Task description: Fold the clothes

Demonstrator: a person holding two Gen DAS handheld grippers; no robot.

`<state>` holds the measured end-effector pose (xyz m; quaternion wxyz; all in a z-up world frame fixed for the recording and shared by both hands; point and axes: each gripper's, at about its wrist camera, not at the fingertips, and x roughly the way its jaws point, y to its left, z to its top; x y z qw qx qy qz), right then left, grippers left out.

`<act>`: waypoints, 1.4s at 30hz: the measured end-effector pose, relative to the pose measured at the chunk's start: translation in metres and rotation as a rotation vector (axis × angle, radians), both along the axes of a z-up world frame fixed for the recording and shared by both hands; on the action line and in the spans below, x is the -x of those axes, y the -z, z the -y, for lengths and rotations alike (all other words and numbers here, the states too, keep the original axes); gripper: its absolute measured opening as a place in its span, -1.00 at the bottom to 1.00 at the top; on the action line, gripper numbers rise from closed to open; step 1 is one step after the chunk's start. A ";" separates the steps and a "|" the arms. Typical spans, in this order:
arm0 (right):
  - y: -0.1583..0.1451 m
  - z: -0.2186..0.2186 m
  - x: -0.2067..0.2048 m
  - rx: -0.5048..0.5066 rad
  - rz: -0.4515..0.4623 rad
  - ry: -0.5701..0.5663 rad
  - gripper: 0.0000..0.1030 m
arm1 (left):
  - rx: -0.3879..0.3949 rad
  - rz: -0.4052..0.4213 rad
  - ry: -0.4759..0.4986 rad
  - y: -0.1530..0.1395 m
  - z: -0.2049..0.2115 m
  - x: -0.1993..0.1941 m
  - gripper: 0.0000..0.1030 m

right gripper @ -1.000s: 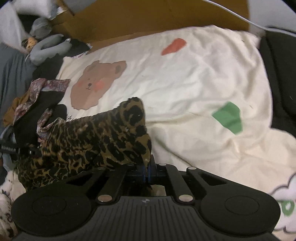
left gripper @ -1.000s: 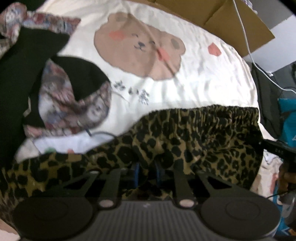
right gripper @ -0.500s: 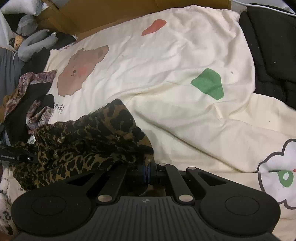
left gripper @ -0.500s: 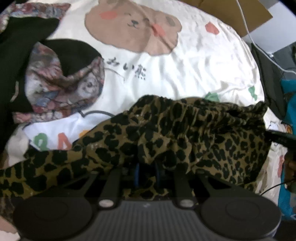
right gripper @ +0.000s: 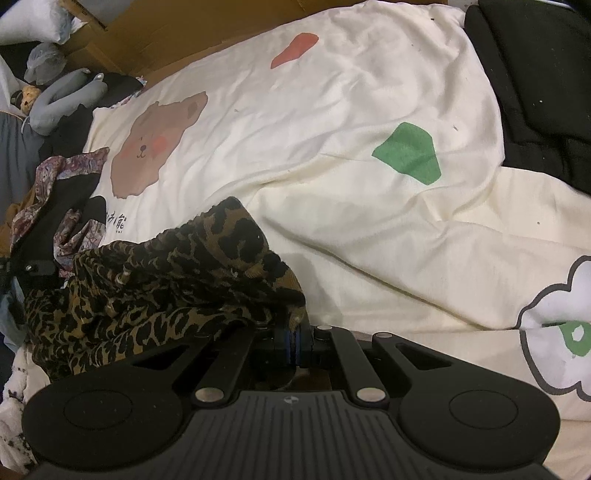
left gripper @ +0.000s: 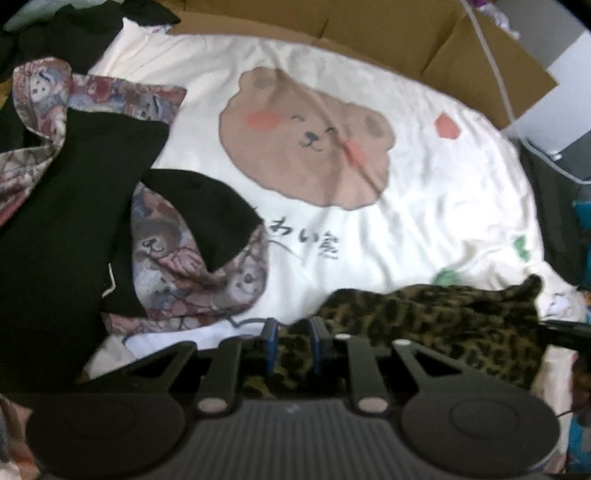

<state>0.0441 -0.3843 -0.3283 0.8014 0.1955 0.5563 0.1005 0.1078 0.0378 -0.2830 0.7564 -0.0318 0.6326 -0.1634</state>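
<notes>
A leopard-print garment (left gripper: 443,317) hangs bunched between both grippers, low over a cream quilt (left gripper: 424,221) printed with a bear face. My left gripper (left gripper: 291,343) is shut on one end, with a thick fold of fabric between its blue pads. My right gripper (right gripper: 293,341) is shut tight on the other end of the leopard-print garment (right gripper: 166,280). The cloth sags leftward in the right wrist view toward the left gripper (right gripper: 37,267). In the left wrist view the right gripper's tip (left gripper: 561,328) shows at the right edge.
A black garment with a bear-patterned lining (left gripper: 74,221) lies crumpled on the left of the quilt. Brown cardboard (left gripper: 406,29) stands behind the bed. Black clothing (right gripper: 535,74) is piled at the far right, and a grey plush toy (right gripper: 62,96) lies at the far left.
Both grippers have come down and back toward the near edge with the leopard garment. It now sits lower and more slack over the quilt, showing more of the bear print.
</notes>
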 end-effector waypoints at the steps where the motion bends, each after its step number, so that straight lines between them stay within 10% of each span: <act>1: 0.000 0.000 0.000 0.000 0.001 -0.001 -0.99 | -0.009 0.000 0.006 0.003 0.000 -0.001 -0.59; 5: 0.000 0.000 0.001 0.001 0.010 -0.013 -0.98 | -0.044 -0.001 0.031 0.015 0.001 -0.007 0.01; 15: -0.008 -0.004 -0.001 0.025 0.045 -0.059 -0.91 | -0.085 -0.030 0.078 0.042 -0.002 -0.008 0.24; 19: -0.014 -0.007 -0.005 0.035 0.077 -0.065 -0.75 | -0.069 -0.041 0.095 0.043 0.000 -0.005 0.07; 23: -0.016 -0.010 -0.009 0.038 0.097 -0.071 -0.67 | -0.060 -0.039 0.092 0.040 0.002 -0.003 -0.74; 25: -0.017 -0.011 -0.009 0.041 0.106 -0.080 -0.99 | -0.056 -0.013 0.088 0.031 0.002 -0.003 -0.85; 42: -0.082 0.023 -0.026 0.090 0.240 0.020 -0.99 | 0.071 0.250 0.049 -0.045 0.032 -0.051 -0.88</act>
